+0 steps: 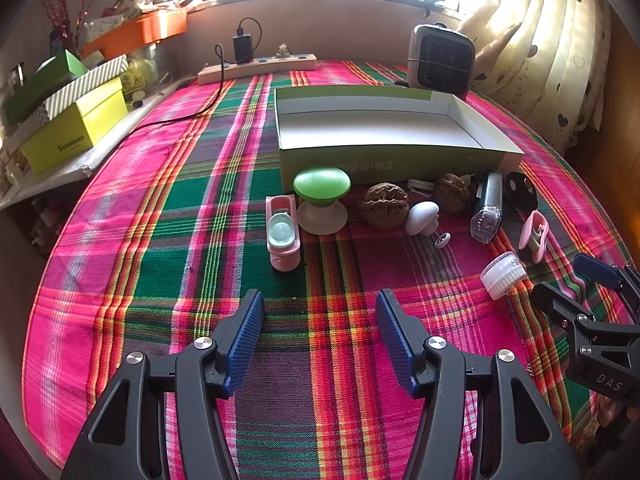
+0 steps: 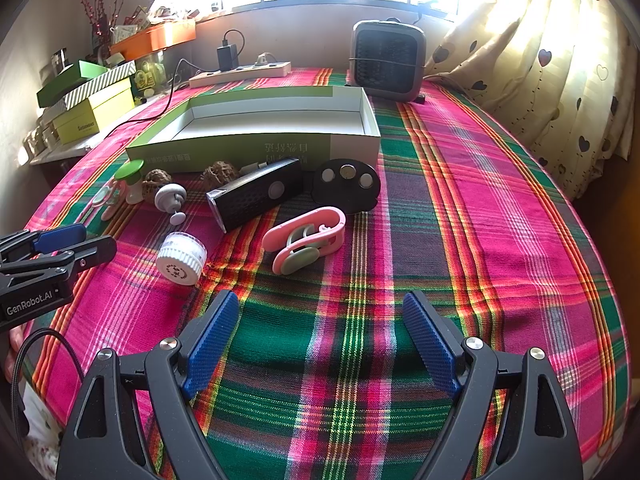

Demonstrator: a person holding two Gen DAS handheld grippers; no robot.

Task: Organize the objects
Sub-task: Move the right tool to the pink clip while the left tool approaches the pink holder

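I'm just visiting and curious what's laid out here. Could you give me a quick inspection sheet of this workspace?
Surface: table under a plaid cloth, pink, green and purple.
Job's things: open, empty green box; in front of it a green knob, pink toy toilet, two walnuts, black flashlight, black disc holder, pink clip, white cap.
Clutter: stacked boxes beside the table.
Grippers: left gripper and right gripper, jaws open, holding nothing.
Cables: power strip with plugged charger, black cable trailing.
Surroundings: small heater, window, heart-print curtain.
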